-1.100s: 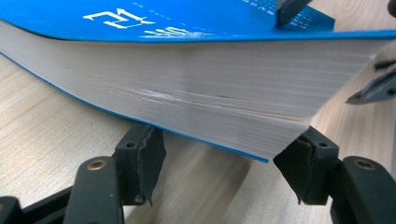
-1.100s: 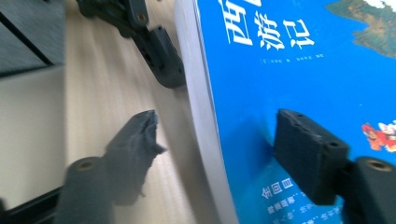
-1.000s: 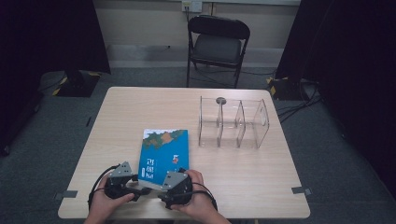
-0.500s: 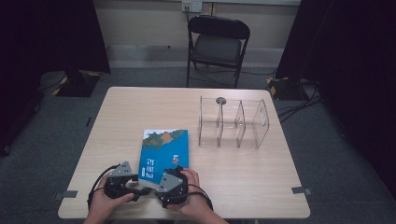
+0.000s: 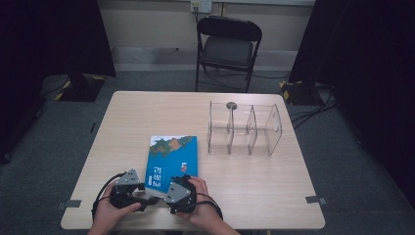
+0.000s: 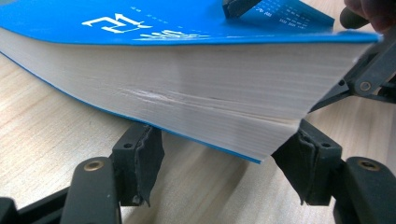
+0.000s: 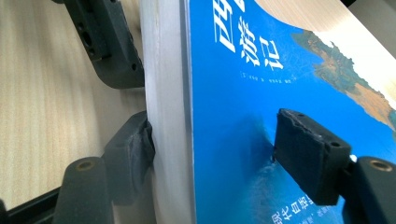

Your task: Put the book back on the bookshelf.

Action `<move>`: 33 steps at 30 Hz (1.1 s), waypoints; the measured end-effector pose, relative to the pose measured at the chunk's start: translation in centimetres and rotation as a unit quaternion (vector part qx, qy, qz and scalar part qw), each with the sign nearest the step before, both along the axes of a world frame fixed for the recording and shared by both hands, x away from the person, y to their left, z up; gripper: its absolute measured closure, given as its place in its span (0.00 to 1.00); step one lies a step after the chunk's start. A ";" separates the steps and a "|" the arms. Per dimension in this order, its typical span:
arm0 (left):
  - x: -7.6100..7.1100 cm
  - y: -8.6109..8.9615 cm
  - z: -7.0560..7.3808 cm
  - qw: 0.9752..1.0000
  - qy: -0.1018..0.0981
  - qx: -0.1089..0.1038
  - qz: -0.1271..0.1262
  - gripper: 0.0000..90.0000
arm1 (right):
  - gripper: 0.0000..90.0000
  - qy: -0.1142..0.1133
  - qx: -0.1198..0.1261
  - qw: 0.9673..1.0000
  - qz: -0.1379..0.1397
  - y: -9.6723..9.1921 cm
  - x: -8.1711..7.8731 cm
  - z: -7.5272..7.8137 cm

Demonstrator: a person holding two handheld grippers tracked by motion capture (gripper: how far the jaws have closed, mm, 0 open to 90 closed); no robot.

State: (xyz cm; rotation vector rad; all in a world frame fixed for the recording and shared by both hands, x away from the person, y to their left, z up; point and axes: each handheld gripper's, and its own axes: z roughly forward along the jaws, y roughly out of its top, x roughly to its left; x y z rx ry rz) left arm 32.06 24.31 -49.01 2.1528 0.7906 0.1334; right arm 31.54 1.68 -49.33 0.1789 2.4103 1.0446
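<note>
High view: blue book (image 5: 172, 160) flat near table's (image 5: 254, 196) front edge, long axis running away from the person; right gripper (image 5: 182, 185) (jaws just closing) pinches its near end, left gripper (image 5: 147, 197) half-spread beneath the lifted corner.

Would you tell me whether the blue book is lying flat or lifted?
Lifted at its near end: in the left gripper view the blue book tilts off the table, a gap beneath its corner.
</note>
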 end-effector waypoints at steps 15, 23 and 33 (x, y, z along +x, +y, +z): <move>0.1 1.4 0.9 0.999 -0.043 0.014 -0.002 0.28 | 0.56 0.038 -0.005 0.999 -0.002 -0.2 0.3 1.8; 1.1 2.9 0.2 0.998 -0.053 0.030 -0.001 0.18 | 0.57 0.066 -0.013 0.998 -0.004 -0.2 0.8 2.9; 2.3 3.4 -0.9 0.997 -0.057 0.053 -0.012 0.18 | 0.60 0.108 0.013 0.994 -0.012 -0.5 2.2 6.1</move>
